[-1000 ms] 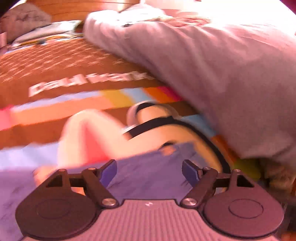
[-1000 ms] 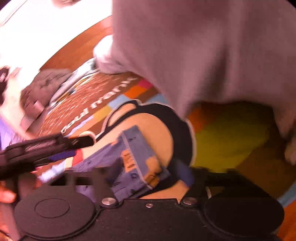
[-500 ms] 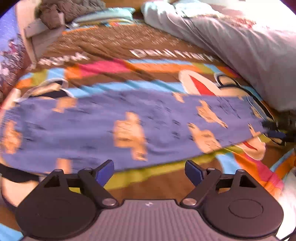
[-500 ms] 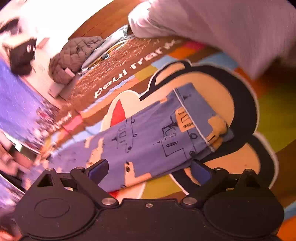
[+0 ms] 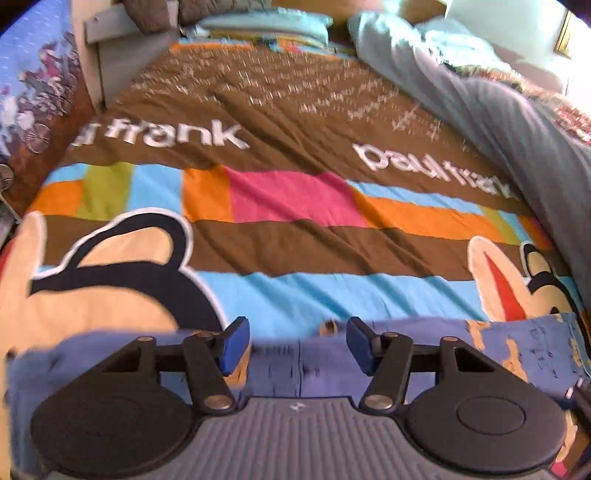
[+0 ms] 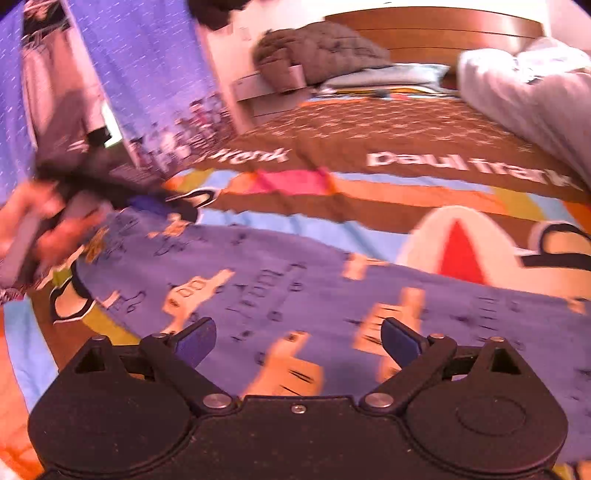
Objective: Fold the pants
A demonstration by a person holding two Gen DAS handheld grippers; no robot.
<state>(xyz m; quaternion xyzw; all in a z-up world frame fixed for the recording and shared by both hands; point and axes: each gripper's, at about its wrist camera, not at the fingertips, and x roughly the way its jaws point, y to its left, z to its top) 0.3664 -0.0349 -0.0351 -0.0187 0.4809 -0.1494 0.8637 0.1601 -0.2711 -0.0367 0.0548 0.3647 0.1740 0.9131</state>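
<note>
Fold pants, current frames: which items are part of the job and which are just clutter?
In play:
- blue patterned pants, spread flat on the bedspread
- left claw, open, at the pants' edge
- right claw, open, over the pants

Lying about:
- cartoon bedspread
- grey duvet, bunched on the right
- quilted grey bundle by the headboard
- pillow

The bedspread (image 5: 295, 254) bears "paul frank" twice in white letters.

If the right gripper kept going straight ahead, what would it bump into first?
Probably the blue printed pants. They lie spread on the bedspread right ahead of the open right gripper, though depth is hard to judge here.
</note>
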